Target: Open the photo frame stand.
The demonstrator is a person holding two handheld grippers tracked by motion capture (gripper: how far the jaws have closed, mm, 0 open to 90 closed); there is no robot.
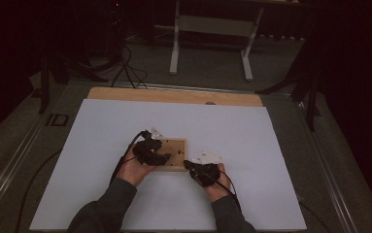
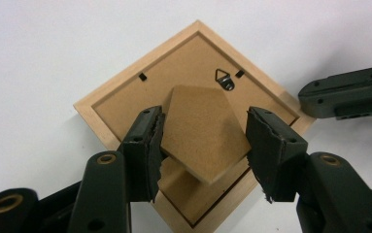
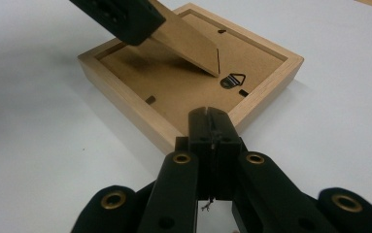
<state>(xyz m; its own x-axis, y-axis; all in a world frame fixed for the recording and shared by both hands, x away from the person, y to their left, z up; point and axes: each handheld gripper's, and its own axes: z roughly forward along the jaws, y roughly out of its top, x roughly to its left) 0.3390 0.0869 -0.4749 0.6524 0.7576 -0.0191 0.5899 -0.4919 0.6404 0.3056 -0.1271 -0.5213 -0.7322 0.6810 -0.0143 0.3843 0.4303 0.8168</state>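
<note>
A light wooden picture frame [image 1: 177,148] [image 2: 125,99] [image 3: 174,90] lies face down on the white sheet, its brown backing board up. Its cardboard easel stand [image 2: 203,121] [image 3: 188,43] is lifted at a slant off the backing. My left gripper [image 1: 161,158] [image 2: 200,141] reaches over the frame from the left, and its pads sit against the stand's two side edges. My right gripper [image 1: 189,165] [image 3: 209,119] is shut with nothing in it, its tip resting on the frame's near rim by the metal hanger [image 3: 233,80] [image 2: 225,80].
The white sheet [image 1: 251,145] covers most of the table, with a wooden strip [image 1: 174,94] along the far edge. Beyond the table stand white desk legs [image 1: 212,29], and cables [image 1: 125,68] run on the dark floor.
</note>
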